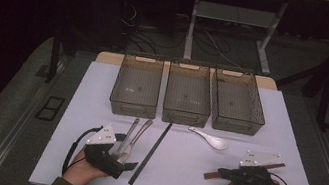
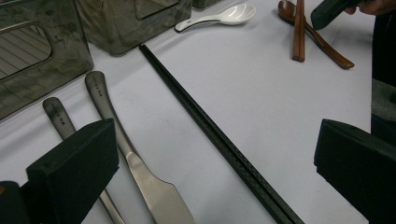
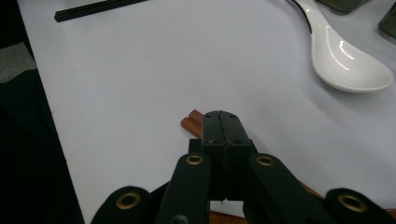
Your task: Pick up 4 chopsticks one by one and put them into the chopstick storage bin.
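Jaws of your right gripper sit pressed together above the brown chopsticks, gripping nothing. Lift now and you leave them behind. Left gripper gapes wide.

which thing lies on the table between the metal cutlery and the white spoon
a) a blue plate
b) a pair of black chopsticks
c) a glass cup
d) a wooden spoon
b: the black chopsticks lie as a long dark line on the white table, right of the metal cutlery and left of the white spoon.
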The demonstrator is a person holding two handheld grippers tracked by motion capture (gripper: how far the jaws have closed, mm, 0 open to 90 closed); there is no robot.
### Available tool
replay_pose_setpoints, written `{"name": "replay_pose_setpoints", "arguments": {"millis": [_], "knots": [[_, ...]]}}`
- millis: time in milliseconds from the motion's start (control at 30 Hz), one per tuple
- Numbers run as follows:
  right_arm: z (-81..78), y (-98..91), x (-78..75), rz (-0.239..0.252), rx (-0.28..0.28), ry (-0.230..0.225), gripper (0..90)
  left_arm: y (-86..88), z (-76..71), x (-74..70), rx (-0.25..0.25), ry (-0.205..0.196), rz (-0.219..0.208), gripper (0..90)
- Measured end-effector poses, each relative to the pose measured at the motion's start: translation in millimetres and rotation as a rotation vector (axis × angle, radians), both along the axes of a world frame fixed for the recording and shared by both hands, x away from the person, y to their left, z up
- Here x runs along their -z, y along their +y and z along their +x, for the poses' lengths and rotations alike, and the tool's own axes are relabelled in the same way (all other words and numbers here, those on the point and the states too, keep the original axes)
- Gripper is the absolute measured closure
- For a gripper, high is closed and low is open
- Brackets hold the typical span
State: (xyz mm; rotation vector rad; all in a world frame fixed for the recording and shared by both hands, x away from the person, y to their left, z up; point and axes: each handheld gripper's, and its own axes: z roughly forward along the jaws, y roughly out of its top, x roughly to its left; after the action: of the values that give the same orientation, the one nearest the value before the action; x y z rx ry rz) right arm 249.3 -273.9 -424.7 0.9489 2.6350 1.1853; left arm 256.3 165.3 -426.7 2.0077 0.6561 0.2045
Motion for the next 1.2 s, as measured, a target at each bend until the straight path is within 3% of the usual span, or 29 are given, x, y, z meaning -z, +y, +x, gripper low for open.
{"name": "replay_pose_setpoints", "arguments": {"millis": [600, 1200], "knots": [[-1.2, 16.7, 14.1, -0.041, -0.067, 0.037, 89.1, 0.1, 0.0, 0.4, -0.001, -0.001, -0.002, 0.0], [7.8, 31.7, 21.1, -0.079, -0.097, 0.030, 89.1, -0.4, 0.0, 1.9, 0.001, 0.005, 0.001, 0.0]]}}
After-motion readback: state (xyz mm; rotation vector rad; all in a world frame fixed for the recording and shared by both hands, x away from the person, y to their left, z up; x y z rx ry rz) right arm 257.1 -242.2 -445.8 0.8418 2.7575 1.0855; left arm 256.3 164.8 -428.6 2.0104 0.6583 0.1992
